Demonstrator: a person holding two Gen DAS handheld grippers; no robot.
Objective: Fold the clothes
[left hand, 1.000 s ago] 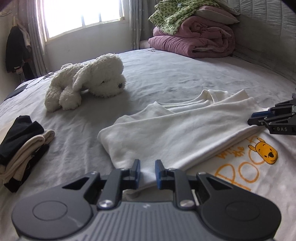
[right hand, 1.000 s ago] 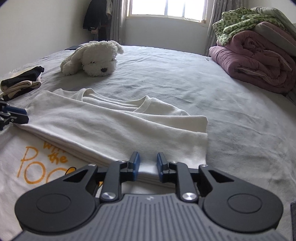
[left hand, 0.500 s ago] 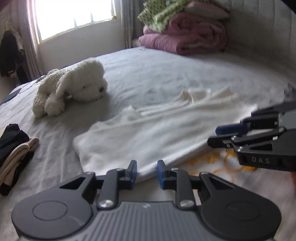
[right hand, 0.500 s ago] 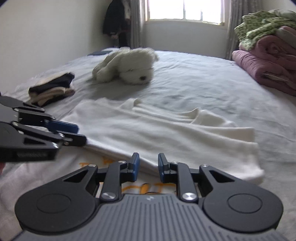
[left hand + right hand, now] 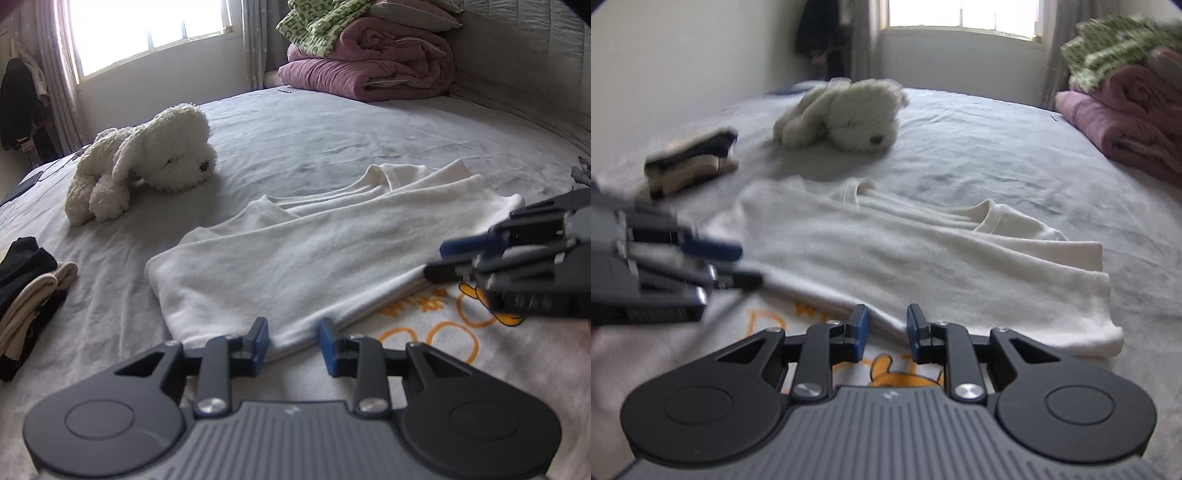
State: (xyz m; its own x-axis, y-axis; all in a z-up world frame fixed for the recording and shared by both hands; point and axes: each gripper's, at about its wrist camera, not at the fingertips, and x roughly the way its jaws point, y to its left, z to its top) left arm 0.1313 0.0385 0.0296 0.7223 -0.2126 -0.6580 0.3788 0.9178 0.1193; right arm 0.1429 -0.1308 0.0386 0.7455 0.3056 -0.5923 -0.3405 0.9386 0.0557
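Left wrist view: the left gripper [image 5: 292,341] hangs over the near folded edge of the shirt [image 5: 314,251]
Left fingers: blue pads [image 5: 261,338] stand apart and have just been opening; the fold's edge shows in the gap, no pad pressing it, so released
Right wrist view: the right gripper [image 5: 884,330] sits over the same fold, above the orange print [image 5: 897,373]
Right fingers: pads [image 5: 860,328] parted, jaws just been widening a little; cloth lies under the gap, nothing pinched, so released
Grippers together: each shows blurred in the other's view, the right at the right edge of the left view [image 5: 454,258], the left at the left edge of the right view [image 5: 731,266], both near the fold line
Shirt: white, flat on the bed [image 5: 332,140], top part folded down over the front, neckline and sleeves on the far side, orange letters and a yellow bear uncovered below the fold
Pile: folded black and beige clothes [image 5: 26,295] lie to the left, apart from the shirt
Toy: a white plush dog [image 5: 147,158] lies beyond the shirt, not touching it
Blankets: a mauve and a green one stacked [image 5: 365,55] at the far end by the headboard
Window: bright, behind the toy [image 5: 147,33]
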